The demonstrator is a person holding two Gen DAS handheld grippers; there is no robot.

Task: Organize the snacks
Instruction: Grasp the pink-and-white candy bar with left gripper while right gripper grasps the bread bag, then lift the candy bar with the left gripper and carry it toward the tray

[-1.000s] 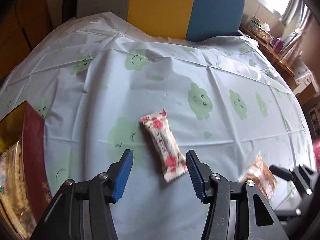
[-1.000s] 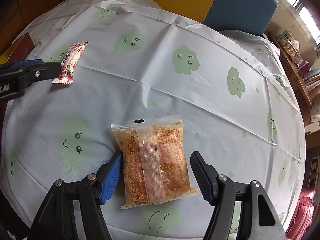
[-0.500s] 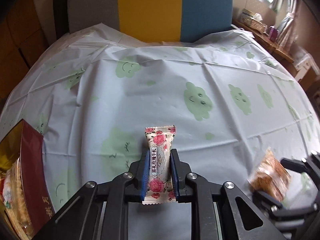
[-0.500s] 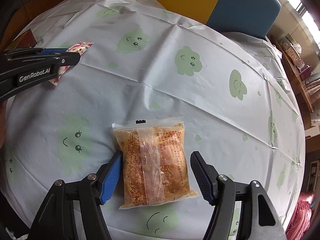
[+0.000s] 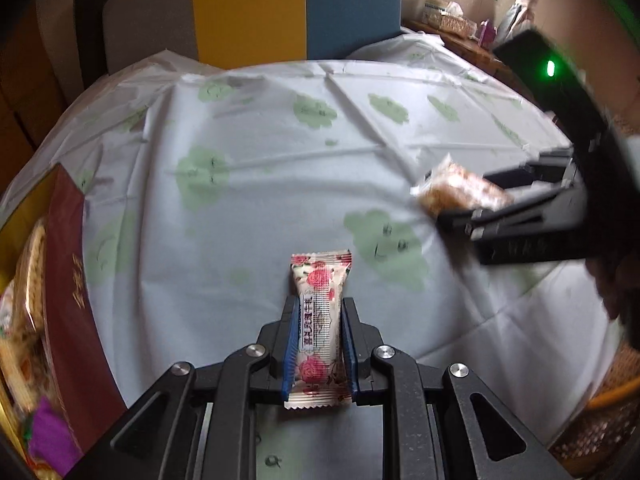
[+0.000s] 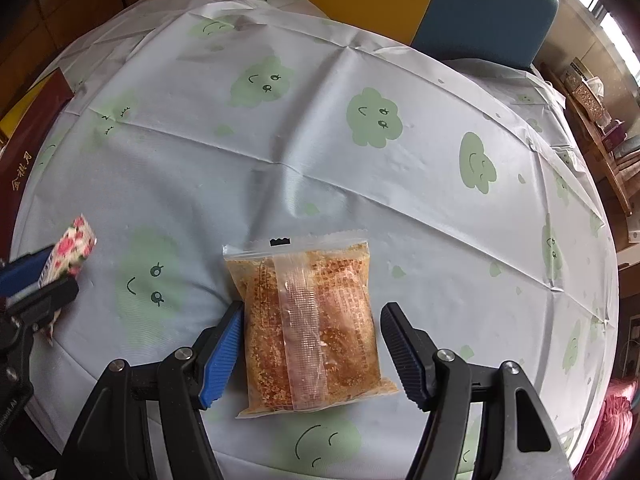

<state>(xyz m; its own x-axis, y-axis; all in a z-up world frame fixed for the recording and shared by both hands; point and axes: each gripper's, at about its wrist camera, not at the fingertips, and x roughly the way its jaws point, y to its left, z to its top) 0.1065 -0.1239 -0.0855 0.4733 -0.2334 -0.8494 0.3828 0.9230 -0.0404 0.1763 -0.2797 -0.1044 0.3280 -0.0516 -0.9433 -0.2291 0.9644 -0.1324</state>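
In the left wrist view, the left gripper point(image 5: 319, 344) is clamped on a small rose-print candy wrapper point(image 5: 319, 322): both blue pads press the sides of the wrapper, which stands lengthwise between them at the lower centre of the frame, its crimped far end reaching past the fingertips. Beneath it lies a pale tablecloth point(image 5: 260, 184) printed with green smiling clouds. At the left edge of this frame sits a dark red gift box point(image 5: 70, 280) with gold lettering; packaged snacks show inside it, blurred. The right gripper point(image 5: 460, 216) enters from the right edge, and the orange snack packet point(image 5: 460, 192) lies at its tips on the cloth.

In the right wrist view, the right gripper point(image 6: 310, 334) has its jaws apart around a clear packet of orange-brown crispy snack point(image 6: 308, 320), which lies flat on the tablecloth point(image 6: 360, 180) in the lower centre of the frame. The left blue pad sits just beside or against the packet's left edge; the right pad stands clear of its right edge, so the packet is not squeezed. At the left edge of this frame the left gripper point(image 6: 44, 276) appears with the rose-print wrapper point(image 6: 72, 250) sticking out from its tips. The red box point(image 6: 28, 140) shows at the upper left edge. A chair back in grey, yellow and blue panels point(image 5: 248, 12) stands beyond the table at the top of both frames.
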